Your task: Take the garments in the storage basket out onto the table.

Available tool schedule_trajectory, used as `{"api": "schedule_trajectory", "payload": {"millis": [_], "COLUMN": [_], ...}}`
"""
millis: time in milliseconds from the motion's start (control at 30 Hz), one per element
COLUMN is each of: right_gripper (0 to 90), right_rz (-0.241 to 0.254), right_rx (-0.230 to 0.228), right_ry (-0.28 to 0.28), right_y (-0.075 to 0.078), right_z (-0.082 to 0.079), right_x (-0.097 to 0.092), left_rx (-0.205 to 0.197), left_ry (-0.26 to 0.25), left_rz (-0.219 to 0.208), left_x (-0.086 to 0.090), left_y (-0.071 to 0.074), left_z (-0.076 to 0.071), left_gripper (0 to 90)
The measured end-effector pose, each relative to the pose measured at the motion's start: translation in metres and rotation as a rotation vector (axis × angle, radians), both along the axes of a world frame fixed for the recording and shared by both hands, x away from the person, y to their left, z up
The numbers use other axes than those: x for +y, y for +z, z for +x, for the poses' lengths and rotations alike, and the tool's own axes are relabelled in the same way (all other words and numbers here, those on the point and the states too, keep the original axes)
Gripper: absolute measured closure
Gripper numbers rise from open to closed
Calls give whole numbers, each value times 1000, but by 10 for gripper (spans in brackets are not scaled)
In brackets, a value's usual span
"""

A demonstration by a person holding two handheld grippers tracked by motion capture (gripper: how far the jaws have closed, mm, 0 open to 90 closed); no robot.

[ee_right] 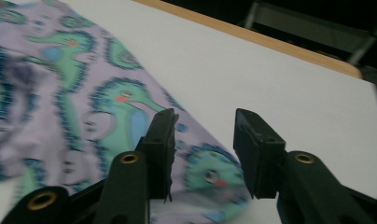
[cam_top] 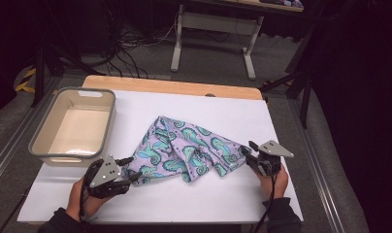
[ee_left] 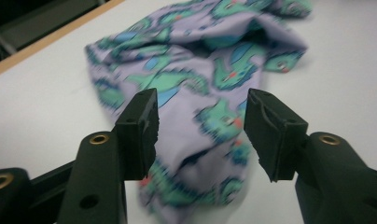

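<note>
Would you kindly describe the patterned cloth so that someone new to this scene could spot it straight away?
Start at the white table top, with the grey-rimmed tub at its left. The cloth lies crumpled to the right of the tub, spanning between the left gripper and the right gripper. Its lilac fabric printed with teal seahorses makes it the one soft, colourful thing there.

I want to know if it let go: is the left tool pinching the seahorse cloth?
Apart. In the left gripper view the left tool has its jaws spread wide, and the seahorse cloth lies on the table between them with gaps on both sides.
</note>
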State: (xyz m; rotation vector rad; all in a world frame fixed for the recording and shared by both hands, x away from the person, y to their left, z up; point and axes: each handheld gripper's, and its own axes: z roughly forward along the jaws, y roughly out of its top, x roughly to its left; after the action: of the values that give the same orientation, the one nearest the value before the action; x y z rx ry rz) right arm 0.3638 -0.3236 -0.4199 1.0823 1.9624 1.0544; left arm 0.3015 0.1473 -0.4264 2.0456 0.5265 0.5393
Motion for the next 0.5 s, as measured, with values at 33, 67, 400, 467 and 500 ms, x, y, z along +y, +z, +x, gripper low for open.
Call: {"api": "schedule_trajectory", "payload": {"millis": [33, 67, 400, 467, 500], "right_gripper": [560, 538, 413, 411, 416], "right_rz": [4, -2, -72, -121, -161], "right_rx": [2, 2, 111, 138, 141], "right_ry": [28, 60, 313, 340, 336], "right_y": [1, 2, -6, -10, -14], "right_z": [-1, -1, 9, 13, 16], "right_x": [6, 13, 85, 100, 109], "left_rx": [2, 10, 89, 103, 110], "left_ry": [-16, -42, -121, -108, -99], "left_rz": [12, 23, 192, 204, 206], "left_x": [-7, -16, -60, -62, -62], "left_y": [-1, -3, -34, -36, -37], "left_z": [0, 0, 20, 26, 29], "left_gripper": [444, 429, 452, 485, 505]}}
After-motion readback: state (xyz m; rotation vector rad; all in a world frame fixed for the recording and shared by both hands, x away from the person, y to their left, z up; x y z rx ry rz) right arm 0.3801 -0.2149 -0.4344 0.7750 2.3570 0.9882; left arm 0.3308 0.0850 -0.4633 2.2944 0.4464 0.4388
